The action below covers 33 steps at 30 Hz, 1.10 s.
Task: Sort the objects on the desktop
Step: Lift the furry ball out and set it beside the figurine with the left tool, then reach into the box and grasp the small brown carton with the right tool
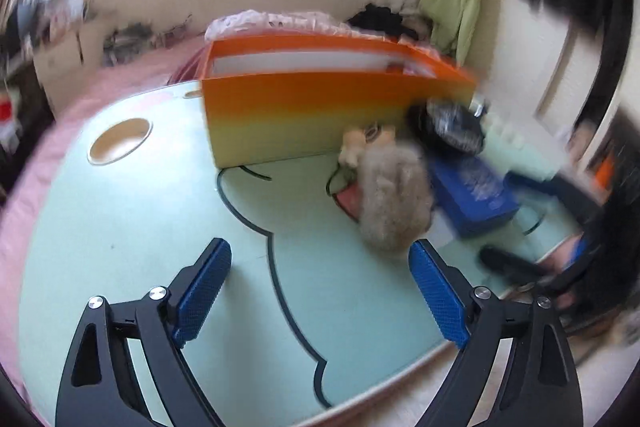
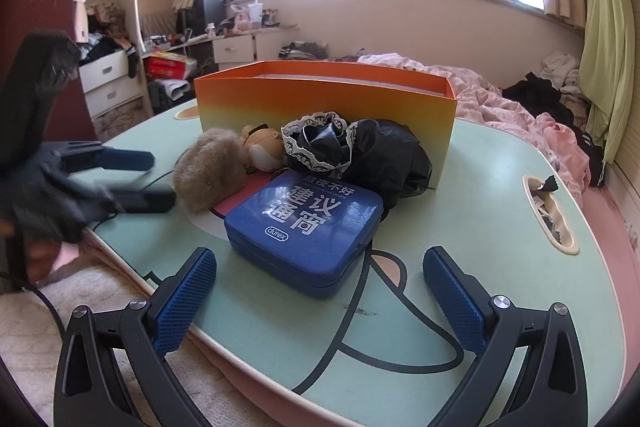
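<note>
My left gripper [image 1: 320, 251] stands open over the mint-green table [image 1: 140, 219] with nothing between its blue pads. A furry brown plush [image 1: 392, 195] lies just beyond its right fingertip. In the right wrist view this gripper [image 2: 160, 181] sits in a gloved hand, tips beside the plush [image 2: 210, 171]. My right gripper [image 2: 319, 255] is open too. The near corner of a blue tin [image 2: 304, 231] lies between its fingertips, untouched. Behind the tin are a tan toy [image 2: 264, 147], lace-trimmed black fabric [image 2: 320, 143] and a black bag [image 2: 388, 155]. An orange box [image 2: 320, 107] stands open behind them.
The table [image 2: 500, 207] has a cup hole [image 2: 550, 215] holding wrappers, and another cup hole [image 1: 120, 141] left of the orange box [image 1: 304, 107]. A red flat item [image 2: 236, 201] lies under the plush. A pink bed [image 2: 520, 115] with clothes is behind.
</note>
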### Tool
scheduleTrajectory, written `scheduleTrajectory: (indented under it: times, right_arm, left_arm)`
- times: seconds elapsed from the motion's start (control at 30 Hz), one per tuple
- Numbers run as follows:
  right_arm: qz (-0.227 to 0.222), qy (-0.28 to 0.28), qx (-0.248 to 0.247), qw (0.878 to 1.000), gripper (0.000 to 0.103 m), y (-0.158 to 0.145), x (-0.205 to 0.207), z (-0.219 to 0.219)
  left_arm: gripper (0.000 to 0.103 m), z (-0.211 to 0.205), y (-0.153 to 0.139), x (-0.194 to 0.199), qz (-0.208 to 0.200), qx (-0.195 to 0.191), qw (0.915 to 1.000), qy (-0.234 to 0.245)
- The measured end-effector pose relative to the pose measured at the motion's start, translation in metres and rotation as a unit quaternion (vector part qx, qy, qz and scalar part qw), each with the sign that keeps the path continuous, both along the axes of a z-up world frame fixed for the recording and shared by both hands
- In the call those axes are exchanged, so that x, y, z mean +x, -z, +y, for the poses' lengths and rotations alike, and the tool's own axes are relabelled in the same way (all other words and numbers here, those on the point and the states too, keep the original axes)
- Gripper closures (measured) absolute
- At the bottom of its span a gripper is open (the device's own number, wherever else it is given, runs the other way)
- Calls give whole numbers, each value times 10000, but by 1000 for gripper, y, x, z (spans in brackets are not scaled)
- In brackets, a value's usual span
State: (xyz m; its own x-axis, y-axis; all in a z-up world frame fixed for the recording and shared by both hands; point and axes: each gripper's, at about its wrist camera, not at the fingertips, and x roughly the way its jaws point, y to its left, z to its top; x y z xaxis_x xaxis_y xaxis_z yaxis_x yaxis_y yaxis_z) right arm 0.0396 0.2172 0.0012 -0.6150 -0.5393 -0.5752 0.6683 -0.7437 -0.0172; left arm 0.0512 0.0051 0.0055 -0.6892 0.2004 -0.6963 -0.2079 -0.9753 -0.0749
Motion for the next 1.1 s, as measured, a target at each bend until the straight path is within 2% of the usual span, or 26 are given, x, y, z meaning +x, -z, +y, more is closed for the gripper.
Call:
scheduleTrajectory:
  times: [0.03,0.07,0.2,1.1]
  right_arm:
    - [-1,-1,0,10000,0,0,0,0]
    - [-6,1,-1,10000,0,0,0,0]
    - [4,5,3,10000,0,-1,0,-1]
    - [-1,5,-6,10000,0,-1,1,-1]
  left_arm:
    - [0,8,0,1,193,-166,9997,47]
    - [0,13,0,2,250,-130,9995,113]
    - [0,14,0,0,181,46,9996,209]
    - [0,15,3,-8,193,62,9995,249]
